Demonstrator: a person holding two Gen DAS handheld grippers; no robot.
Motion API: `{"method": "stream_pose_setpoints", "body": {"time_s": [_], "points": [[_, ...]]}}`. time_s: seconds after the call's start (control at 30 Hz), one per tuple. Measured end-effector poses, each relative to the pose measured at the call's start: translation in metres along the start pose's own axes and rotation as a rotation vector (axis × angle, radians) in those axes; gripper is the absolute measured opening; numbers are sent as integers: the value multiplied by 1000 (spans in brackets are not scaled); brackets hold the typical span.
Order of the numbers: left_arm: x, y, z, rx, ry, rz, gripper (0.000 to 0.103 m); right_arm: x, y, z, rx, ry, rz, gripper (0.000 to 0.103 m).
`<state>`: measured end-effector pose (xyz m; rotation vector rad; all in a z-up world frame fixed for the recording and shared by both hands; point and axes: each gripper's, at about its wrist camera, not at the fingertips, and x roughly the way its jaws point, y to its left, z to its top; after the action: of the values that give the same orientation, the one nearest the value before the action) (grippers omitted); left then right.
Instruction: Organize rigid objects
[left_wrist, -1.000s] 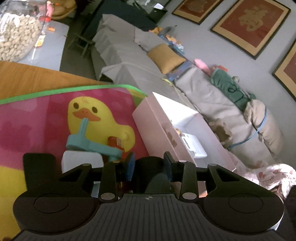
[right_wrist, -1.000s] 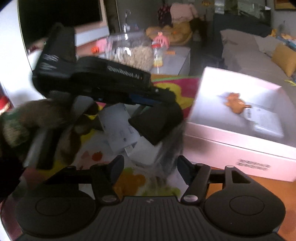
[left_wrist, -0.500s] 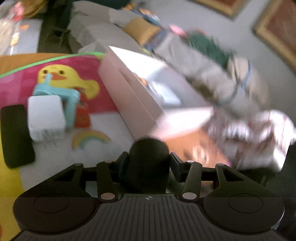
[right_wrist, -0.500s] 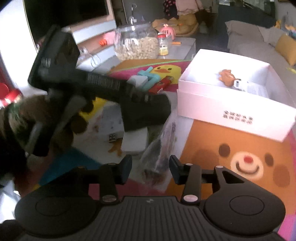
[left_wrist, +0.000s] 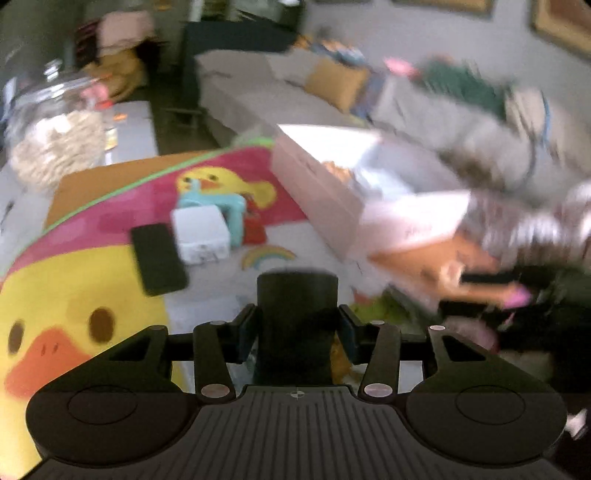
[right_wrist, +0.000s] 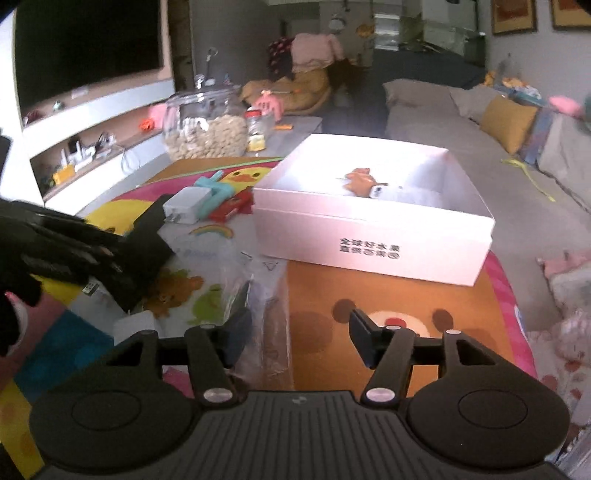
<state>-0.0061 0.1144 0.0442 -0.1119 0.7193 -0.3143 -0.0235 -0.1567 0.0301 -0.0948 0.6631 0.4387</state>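
Closest to us, our left gripper (left_wrist: 295, 328) is clamped tight on a black blocky object (left_wrist: 296, 295), both fingers pressed against its sides, held up above the cartoon play mat (left_wrist: 74, 295). Our right gripper (right_wrist: 300, 328) has its fingers spread wide with nothing between them, hovering over a crinkly clear plastic bag (right_wrist: 255, 291) lying on the mat's bear face.

A bit further out on the mat there's a flat black phone-like slab (left_wrist: 157, 258), with a white charger brick (left_wrist: 201, 232) right beside it, touching a teal plastic piece (left_wrist: 225, 206), and a red item (left_wrist: 255, 230) just beside that. All of them sit on or near the yellow duck print.

To the right of that pile sits the open white box (right_wrist: 373, 236), with a small orange toy figure (right_wrist: 360, 179) and something white inside. Left view is pretty blurry there.

Behind everything: a big glass jar (right_wrist: 205, 125) of pale snacks, and a grey sofa (right_wrist: 424, 110) with a mustard cushion (right_wrist: 508, 122).
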Motion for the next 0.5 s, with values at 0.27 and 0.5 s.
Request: {"method": "stream_pose_setpoints", "body": {"time_s": [0.27,0.5], "points": [[-16,-28,-27,-122,186,-147,52,1,-19,-12,123,-8,12,64],[17,-34,-19,-150,110,-52,52,-18,-27,-16,159,-107,2,66]]}}
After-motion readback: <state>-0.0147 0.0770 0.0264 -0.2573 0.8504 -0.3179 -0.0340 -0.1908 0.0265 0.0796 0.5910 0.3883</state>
